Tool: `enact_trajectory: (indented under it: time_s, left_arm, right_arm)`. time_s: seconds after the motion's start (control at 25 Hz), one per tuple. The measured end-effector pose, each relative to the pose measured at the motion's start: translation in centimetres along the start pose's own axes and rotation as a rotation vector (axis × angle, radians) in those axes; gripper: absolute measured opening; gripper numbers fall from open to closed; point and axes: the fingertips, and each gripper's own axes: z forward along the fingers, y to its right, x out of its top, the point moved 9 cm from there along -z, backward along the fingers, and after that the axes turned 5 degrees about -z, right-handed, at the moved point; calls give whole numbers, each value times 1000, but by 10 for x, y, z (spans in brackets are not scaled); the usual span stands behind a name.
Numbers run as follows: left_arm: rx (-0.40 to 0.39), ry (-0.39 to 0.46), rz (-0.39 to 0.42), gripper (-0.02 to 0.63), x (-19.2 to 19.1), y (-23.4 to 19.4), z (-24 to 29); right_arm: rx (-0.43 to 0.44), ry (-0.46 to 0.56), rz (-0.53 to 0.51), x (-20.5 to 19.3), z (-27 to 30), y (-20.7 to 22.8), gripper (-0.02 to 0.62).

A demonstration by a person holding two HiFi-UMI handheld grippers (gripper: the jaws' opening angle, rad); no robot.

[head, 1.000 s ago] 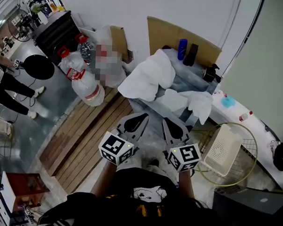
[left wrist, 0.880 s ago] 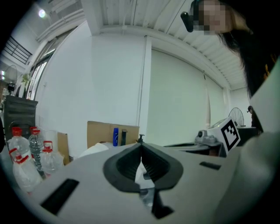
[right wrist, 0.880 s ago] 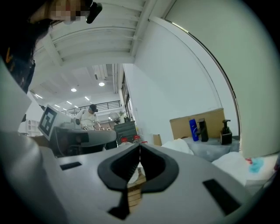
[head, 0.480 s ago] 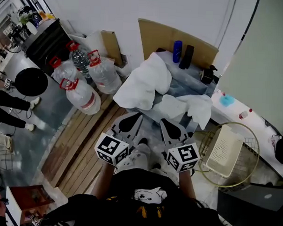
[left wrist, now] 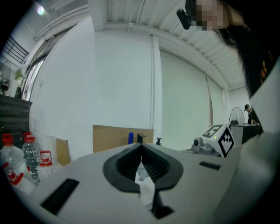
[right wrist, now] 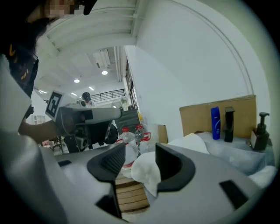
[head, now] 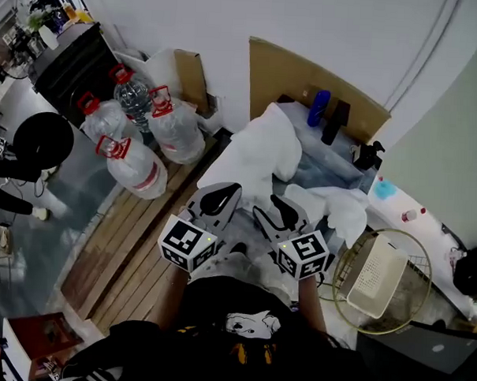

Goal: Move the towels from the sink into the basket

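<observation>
The left tongs (left wrist: 141, 148) are pressed together at the tips. A strip of white cloth shows through the slot behind them, and I cannot tell whether it touches them. The right tongs (right wrist: 139, 151) stand spread, their jaws having just been opening. A rounded fold of the large white towel (head: 260, 151) shows in the gap, close to the right-hand jaw, with no pad pressing on it. In the head view both tongs are held side by side, low in front of the person, pointing toward the grey sink (head: 334, 162). The large towel is draped over the sink's near left corner and hangs down its side, just beyond the tips of the tongs. A second, crumpled white towel (head: 340, 212) lies over the sink's front right rim, just beside the right tongs. The round gold wire basket (head: 403, 299) stands on the floor to the right of the right tongs, near the sink, with a cream perforated plastic tray (head: 375, 267) leaning inside it. A brown cardboard sheet (head: 291, 70) stands behind the sink against the white wall. Along the sink's far edge stand a blue bottle (head: 319, 108), a black bottle (head: 334, 123) and a black pump dispenser (head: 370, 154). To the left, clear plastic water jugs with red caps (head: 137, 165) sit on the floor beside wooden slats (head: 134, 236).
</observation>
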Motion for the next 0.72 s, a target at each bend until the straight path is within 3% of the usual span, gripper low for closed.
enact_trajectory:
  time_s: [0.2, 0.48, 0.72]
  left_arm:
    - [2, 2, -30, 8, 1, -46, 10]
    - [0, -23, -85, 8, -9, -100, 17]
    - [-33, -30, -104, 8, -11, -129, 25]
  right_arm:
    - [69, -157, -39, -19, 60, 14, 326]
    - [45, -414, -147, -45, 129, 38, 373]
    - [-48, -521, 68, -78, 165, 53, 369]
